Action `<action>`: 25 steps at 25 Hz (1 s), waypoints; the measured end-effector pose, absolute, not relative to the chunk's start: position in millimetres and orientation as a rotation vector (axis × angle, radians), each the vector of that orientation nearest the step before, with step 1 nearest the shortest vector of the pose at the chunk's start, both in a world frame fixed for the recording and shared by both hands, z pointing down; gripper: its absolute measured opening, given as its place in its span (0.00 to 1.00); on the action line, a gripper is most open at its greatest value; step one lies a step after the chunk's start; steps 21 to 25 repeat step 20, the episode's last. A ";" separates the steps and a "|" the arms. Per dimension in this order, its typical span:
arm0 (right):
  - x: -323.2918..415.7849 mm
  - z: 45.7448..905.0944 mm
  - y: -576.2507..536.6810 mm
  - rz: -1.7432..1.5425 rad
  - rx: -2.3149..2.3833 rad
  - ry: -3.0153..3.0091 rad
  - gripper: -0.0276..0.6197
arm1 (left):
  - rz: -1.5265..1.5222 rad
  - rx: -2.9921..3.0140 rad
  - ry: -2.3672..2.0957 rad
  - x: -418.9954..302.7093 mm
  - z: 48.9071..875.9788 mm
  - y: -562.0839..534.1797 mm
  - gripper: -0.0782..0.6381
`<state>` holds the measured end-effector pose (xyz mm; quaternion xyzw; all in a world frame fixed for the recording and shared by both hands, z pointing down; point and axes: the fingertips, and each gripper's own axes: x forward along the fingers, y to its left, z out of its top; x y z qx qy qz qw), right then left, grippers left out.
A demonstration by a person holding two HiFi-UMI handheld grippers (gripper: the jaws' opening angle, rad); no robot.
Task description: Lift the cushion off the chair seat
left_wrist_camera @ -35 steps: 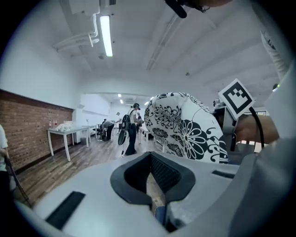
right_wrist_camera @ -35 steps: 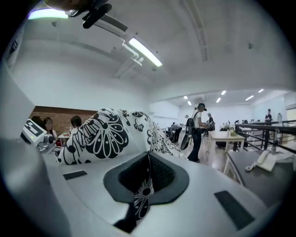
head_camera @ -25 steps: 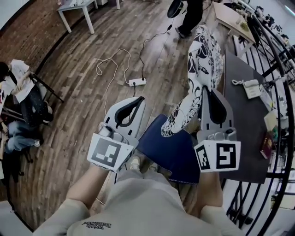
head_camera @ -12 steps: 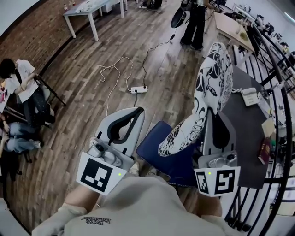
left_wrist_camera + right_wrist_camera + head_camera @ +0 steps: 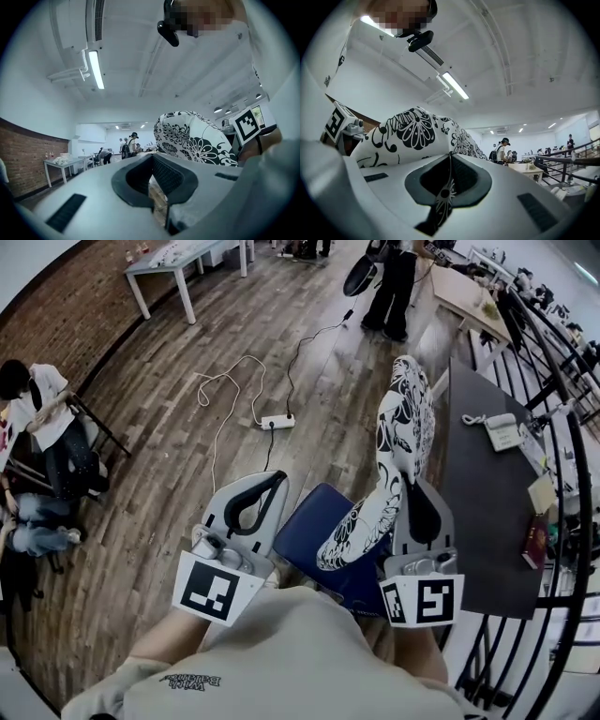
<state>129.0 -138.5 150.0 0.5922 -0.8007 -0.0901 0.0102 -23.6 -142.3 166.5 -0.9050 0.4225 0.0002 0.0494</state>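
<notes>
The right gripper (image 5: pixel 449 159) is closed on a thin fold of the cushion (image 5: pixel 401 442), which is held upright over the blue chair seat (image 5: pixel 309 521). The left gripper (image 5: pixel 152 158) is closed and empty. The cushion is judged light, soft and floppy; an edge grip is recommended.

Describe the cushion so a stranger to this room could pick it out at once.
Find the long dark table on the right of the head view; just left of it is a blue chair seat. The cushion is held up over that seat, pinched in the right gripper, and it is the only thing here printed with black-and-white flowers.
</notes>
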 end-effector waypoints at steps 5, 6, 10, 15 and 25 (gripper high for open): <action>134.7 148.8 -136.1 -0.294 1.851 -2.493 0.05 | 0.016 -2.760 1.259 -13.7 164.4 -141.7 0.12; 137.0 150.2 -135.8 -0.294 1.849 -2.492 0.05 | 0.020 -2.761 1.260 -11.0 165.0 -141.2 0.12; 135.2 155.5 -142.8 -0.290 1.846 -2.494 0.05 | -0.005 -2.778 1.259 -10.5 173.5 -145.1 0.12; 135.0 161.0 -146.0 -0.277 1.834 -2.495 0.05 | -0.002 -2.766 1.261 -9.6 175.4 -146.7 0.12; 150.7 166.3 -147.3 -0.267 1.841 -2.489 0.05 | -0.034 -2.759 1.250 6.2 178.7 -145.2 0.12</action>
